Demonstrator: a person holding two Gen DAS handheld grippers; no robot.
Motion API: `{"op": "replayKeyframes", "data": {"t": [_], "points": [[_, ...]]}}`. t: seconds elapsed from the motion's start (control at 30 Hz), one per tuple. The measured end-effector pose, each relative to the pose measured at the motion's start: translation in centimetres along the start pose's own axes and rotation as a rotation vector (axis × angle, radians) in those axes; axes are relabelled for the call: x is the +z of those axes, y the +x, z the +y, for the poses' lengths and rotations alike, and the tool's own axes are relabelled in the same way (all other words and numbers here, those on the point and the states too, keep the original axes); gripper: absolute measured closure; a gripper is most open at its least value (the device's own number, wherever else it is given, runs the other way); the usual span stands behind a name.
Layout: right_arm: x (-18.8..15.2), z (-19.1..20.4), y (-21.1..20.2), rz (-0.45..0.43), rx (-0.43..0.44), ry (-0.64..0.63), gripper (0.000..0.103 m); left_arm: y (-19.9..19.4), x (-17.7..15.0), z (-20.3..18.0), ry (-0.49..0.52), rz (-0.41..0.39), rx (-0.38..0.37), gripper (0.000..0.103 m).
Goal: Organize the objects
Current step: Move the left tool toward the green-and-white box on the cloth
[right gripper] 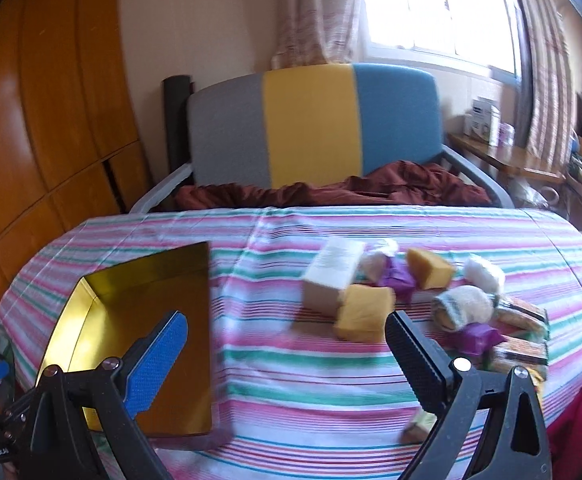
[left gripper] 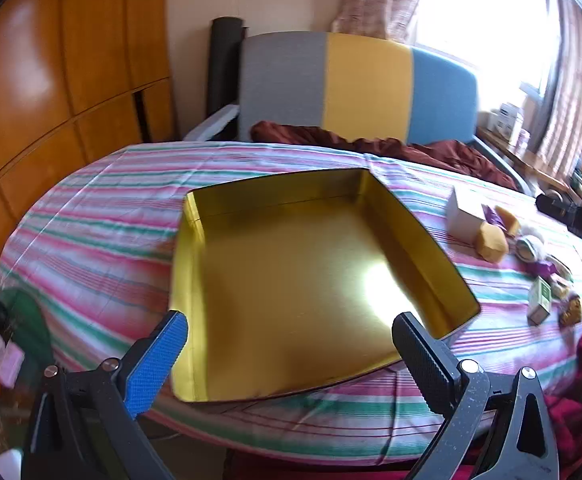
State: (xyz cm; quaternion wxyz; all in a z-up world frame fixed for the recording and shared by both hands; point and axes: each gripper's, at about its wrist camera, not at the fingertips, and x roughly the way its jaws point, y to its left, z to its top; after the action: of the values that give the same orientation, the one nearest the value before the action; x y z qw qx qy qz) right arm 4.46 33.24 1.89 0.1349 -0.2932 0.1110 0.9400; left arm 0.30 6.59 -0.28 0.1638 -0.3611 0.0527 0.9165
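Note:
A shallow gold tin tray (left gripper: 195, 264) lies on the striped tablecloth with nothing in it. My left gripper (left gripper: 291, 326) hangs open over its near edge, nothing between its fingers. To the tray's right lies a loose cluster: a white box (right gripper: 333, 272), yellow sponge blocks (right gripper: 365, 312), purple wrapped pieces (right gripper: 397, 280), white fluffy balls (right gripper: 485, 274) and snack packets (right gripper: 521, 312). My right gripper (right gripper: 287, 326) is open above the cloth just in front of the nearest yellow block, holding nothing. The tray (right gripper: 71, 312) shows at the left of the right wrist view.
A small green-and-white carton (left gripper: 541, 300) lies near the table's right edge. Behind the table stands a grey, yellow and blue chair (right gripper: 311, 128) with a maroon cloth (right gripper: 391, 188). A wooden wardrobe (left gripper: 51, 80) fills the left; a cluttered side desk (right gripper: 511, 156) is at right.

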Motion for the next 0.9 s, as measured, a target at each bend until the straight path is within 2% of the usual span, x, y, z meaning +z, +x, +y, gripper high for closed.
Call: {"op": "replayKeyframes", "data": {"t": [0.07, 0.23, 0.4, 0.57, 0.7, 0.77, 0.9], "points": [[0.7, -3.0, -0.2, 0.007, -0.027, 0.066, 0.002, 0.1, 0.3, -0.8, 0.026, -0.009, -0.019, 0.0], [2.1, -10.7, -1.5, -0.009, -0.136, 0.216, 0.002, 1.5, 1.2, -3.3, 0.067, 0.043, -0.124, 0.0], [2.5, -18.0, -3.1, -0.038, -0.245, 0.348, 0.002, 2.1, 2.2, -7.2, 0.16, 0.047, -0.209, 0.0], [1.0, -22.5, -2.2, -0.006, -0.22, 0.522, 0.002, 2.4, 3.2, -12.4, 0.286, 0.031, -0.311, 0.0], [-0.4, -23.7, -1.7, 0.0, -0.224, 0.556, 0.002, 3.3, 3.4, -16.8, 0.384, 0.028, -0.393, 0.0], [-0.5, -24.0, -2.0, -0.03, -0.185, 0.577, 0.002, 4.0, 3.3, -19.1, 0.426, 0.03, -0.43, 0.0], [-0.6, -24.1, -2.3, -0.051, -0.161, 0.588, 0.002, 6.3, 2.8, -23.3, 0.488, 0.078, -0.495, 0.005]]}}
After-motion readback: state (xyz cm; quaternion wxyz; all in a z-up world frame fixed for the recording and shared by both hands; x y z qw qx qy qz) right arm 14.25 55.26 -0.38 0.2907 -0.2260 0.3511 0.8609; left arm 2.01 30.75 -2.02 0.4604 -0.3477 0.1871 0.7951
